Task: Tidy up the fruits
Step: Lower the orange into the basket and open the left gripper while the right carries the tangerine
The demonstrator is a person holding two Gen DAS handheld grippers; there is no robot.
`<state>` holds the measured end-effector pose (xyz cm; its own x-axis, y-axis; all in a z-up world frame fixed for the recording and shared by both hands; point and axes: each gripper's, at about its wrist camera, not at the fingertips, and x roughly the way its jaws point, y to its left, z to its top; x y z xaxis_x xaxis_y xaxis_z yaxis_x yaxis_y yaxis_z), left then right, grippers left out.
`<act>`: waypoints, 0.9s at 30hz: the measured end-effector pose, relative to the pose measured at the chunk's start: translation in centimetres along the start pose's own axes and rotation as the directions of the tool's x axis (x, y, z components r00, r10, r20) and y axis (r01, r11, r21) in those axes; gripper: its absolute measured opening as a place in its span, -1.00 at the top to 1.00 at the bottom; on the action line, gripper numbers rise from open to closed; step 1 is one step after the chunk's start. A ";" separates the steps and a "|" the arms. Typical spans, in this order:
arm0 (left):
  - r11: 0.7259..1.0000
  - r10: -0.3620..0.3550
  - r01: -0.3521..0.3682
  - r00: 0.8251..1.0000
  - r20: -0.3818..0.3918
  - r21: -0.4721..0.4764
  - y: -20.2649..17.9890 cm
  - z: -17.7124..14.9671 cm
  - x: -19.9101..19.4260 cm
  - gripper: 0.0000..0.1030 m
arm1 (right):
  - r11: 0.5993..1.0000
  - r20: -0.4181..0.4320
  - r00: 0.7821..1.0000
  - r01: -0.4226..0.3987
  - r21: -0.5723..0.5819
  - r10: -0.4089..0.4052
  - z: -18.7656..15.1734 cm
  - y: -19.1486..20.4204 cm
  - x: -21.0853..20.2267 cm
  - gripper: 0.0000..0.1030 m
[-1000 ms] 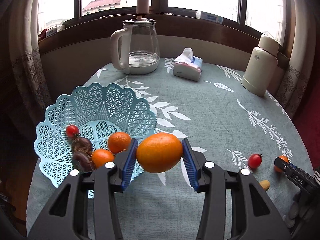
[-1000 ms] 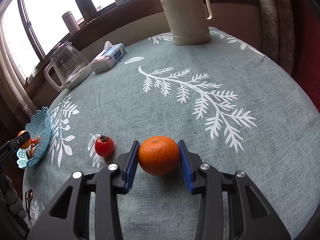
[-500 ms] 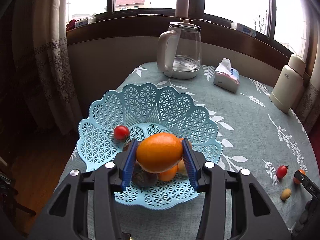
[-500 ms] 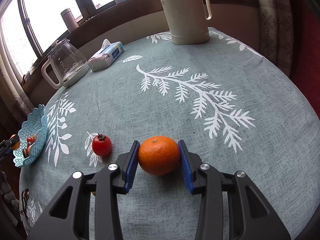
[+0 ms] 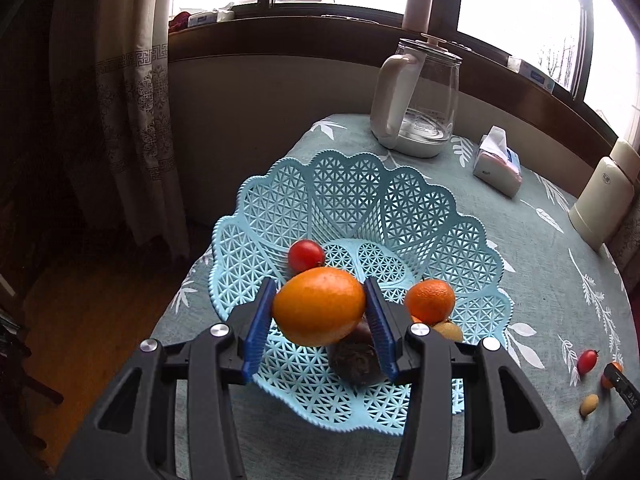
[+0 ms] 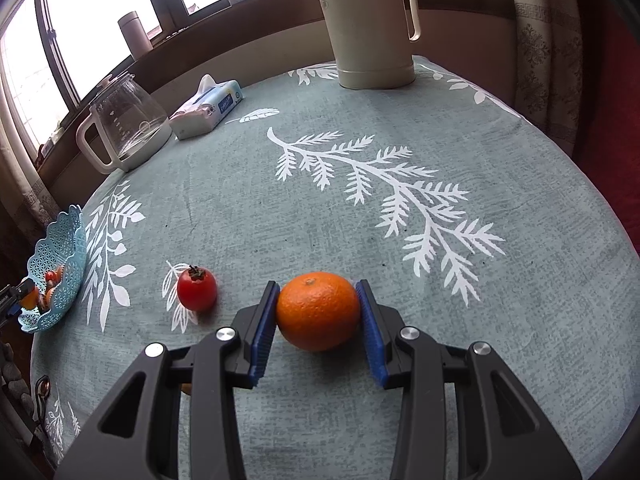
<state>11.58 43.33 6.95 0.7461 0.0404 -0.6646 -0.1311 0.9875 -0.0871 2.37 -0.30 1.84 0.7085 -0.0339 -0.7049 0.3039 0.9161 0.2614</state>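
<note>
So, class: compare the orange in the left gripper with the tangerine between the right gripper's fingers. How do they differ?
The orange is oval and hangs over the blue basket; the tangerine is rounder and sits on the tablecloth. The orange is smooth-ended; the tangerine shows a stem dimple. Both are orange-skinned and flanked by blue pads.

A home dining corner by a window. A round table [image 6: 440, 128] wearing a grey-green cloth printed with white leaves is sitting against a wooden windowsill [image 5: 280, 36]. Along the table's far edge are standing a glass kettle [image 5: 420, 100], a tissue pack [image 5: 498, 164] and a cream thermos jug [image 6: 370, 28]. Patterned curtains [image 5: 132, 100] are hanging at the side, above a wooden floor [image 5: 80, 320].
</note>
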 end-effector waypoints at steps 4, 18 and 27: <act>1.000 0.014 -0.013 1.000 0.021 -0.017 0.6 0.2 -0.4 -0.18 | 1.000 0.003 1.000 0.006 0.000 -0.006 0.0 0.0 -0.1 0.23; 0.999 -0.004 0.006 0.999 0.036 -0.050 1.7 0.9 -1.4 -0.19 | 0.995 0.020 0.996 -0.087 -0.039 0.088 1.2 3.9 -1.7 0.23; 0.997 -0.012 0.016 0.999 0.046 -0.077 2.9 1.3 -2.1 -0.32 | 0.973 0.011 0.983 -0.180 -0.143 0.183 2.0 10.3 -1.9 0.23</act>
<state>10.48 46.27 9.06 0.7767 0.0353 -0.6289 -0.1693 0.9734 -0.1544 5.42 8.41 7.25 0.7592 0.1303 -0.6377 0.0773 0.9547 0.2872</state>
